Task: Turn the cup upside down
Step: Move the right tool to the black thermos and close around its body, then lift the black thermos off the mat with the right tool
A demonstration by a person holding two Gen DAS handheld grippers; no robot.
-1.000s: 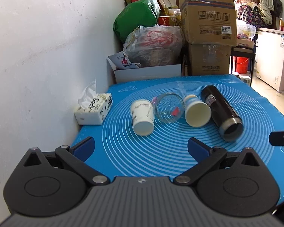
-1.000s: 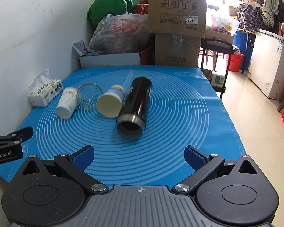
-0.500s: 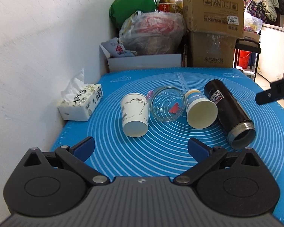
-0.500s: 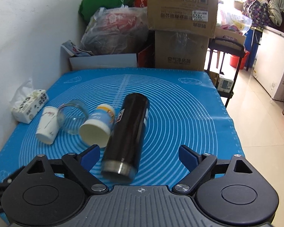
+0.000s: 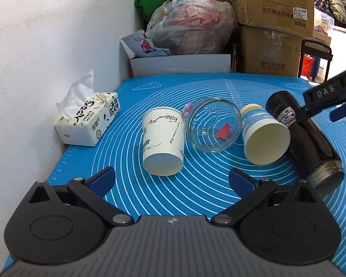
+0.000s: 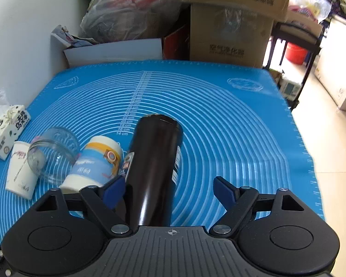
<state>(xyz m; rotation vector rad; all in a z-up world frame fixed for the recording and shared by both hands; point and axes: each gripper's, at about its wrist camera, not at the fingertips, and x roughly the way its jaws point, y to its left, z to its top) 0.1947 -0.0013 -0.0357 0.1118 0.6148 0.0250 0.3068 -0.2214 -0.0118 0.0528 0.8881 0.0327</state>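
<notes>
Several cups lie on their sides in a row on the blue mat [image 5: 219,87]: a white paper cup [image 5: 163,140], a clear glass [image 5: 213,124], a blue and white paper cup [image 5: 263,136] and a black flask [image 5: 306,136]. My left gripper [image 5: 170,180] is open, just in front of the white cup. My right gripper [image 6: 169,190] is open, with the black flask [image 6: 153,168] lying between its fingers; the left finger [image 6: 113,190] is close beside it. The right gripper also shows at the right edge of the left wrist view [image 5: 329,97].
A tissue box [image 5: 90,120] sits at the mat's left edge against the white wall. Cardboard boxes [image 5: 272,23], a white box [image 5: 180,64] and bags stand behind the mat [image 6: 219,115]. The table's right edge drops to the tiled floor [image 6: 323,161].
My right gripper moved forward and down until the black flask came between its open fingers. My left gripper moved closer to the white paper cup.
</notes>
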